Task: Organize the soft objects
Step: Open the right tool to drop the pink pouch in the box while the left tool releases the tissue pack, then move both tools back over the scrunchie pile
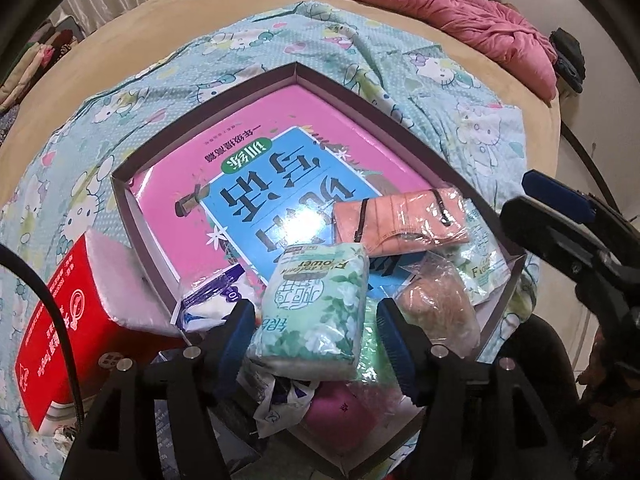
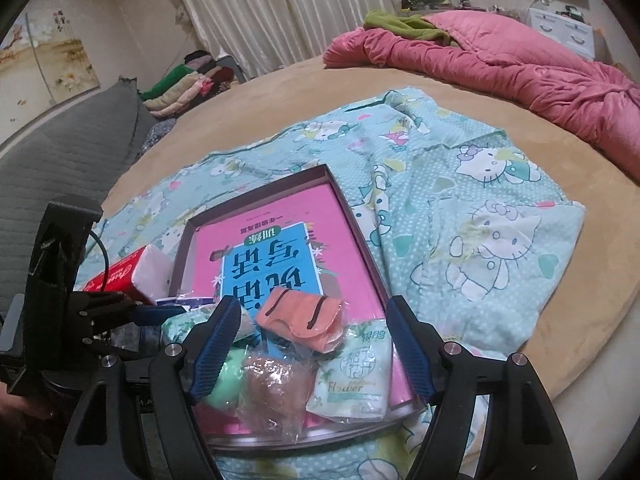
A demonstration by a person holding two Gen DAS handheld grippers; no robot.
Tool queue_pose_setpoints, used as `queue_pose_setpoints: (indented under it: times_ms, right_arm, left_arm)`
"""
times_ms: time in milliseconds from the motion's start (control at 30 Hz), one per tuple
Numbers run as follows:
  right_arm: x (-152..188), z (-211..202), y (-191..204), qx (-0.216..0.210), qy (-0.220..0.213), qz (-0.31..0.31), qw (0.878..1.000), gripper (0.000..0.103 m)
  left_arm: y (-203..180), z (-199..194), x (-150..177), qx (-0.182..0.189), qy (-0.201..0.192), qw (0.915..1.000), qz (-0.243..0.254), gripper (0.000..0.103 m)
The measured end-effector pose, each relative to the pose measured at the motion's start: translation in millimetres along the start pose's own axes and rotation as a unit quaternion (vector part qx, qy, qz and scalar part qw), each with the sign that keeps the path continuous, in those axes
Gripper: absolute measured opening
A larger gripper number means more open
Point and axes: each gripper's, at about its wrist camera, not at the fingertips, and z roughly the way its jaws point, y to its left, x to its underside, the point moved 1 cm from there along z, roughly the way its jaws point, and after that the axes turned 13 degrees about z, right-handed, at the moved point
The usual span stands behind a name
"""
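Tissue pack point(image 1: 316, 312), green and floral, stands between the fingers of the left gripper point(image 1: 318, 340), its long axis running away from the camera toward the tray's middle. The blue pads point(image 1: 240, 320) flank it on both sides; whether they press it cannot be told, though the pack looks lifted above the items under it. It sits at the near end of the shallow purple-walled tray point(image 1: 128, 196), which lies on a Hello Kitty sheet point(image 1: 472, 128) spread over a tan bed.

The right gripper point(image 2: 310, 344) hangs open over the same corner of the tray, holding nothing, with the wrapped orange pouch point(image 2: 300, 316) and a bagged brown fluffy item point(image 2: 276, 384) between its spread fingers but clear of them. By this reading the left gripper is nearer to the pack in hand, the right nearer to the pouch.

Counted in the tray: 2 green floral tissue packs, the second point(image 2: 356, 380) lying flat at the right; 1 orange pouch; 1 brown bagged item; 1 pale green soft item point(image 2: 224, 376); 1 blue-and-white packet point(image 1: 212, 300) at the left wall; 1 pink-and-blue children's workbook point(image 1: 256, 184) beneath them all. Outside the tray, 1 red tissue box point(image 1: 64, 328) rests against the left wall.
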Motion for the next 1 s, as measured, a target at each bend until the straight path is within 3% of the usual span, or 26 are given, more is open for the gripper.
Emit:
queue_pose_setpoints:
  times_ms: [267, 500, 1000]
  right_arm:
    - [0.9, -5.4, 11.5, 0.005, -0.005, -0.013, 1.000, 0.077]
    - [0.2, -15.8, 25.4, 0.003, -0.017, -0.021, 1.000, 0.078]
    - [-2.4, -46.6, 90.7, -0.048, -0.035, -0.048, 0.997, 0.079]
  left_arm:
    - [4.3, -22.5, 1.8, -0.005, -0.027, 0.9996, -0.010, 0.071]
    - [10.2, -51.9, 12.2, -0.043, -0.047, 0.9979, -0.015, 0.074]
    - [61.7, -112.8, 64.0, -0.064, -0.085, 0.9905, -0.087, 0.079]
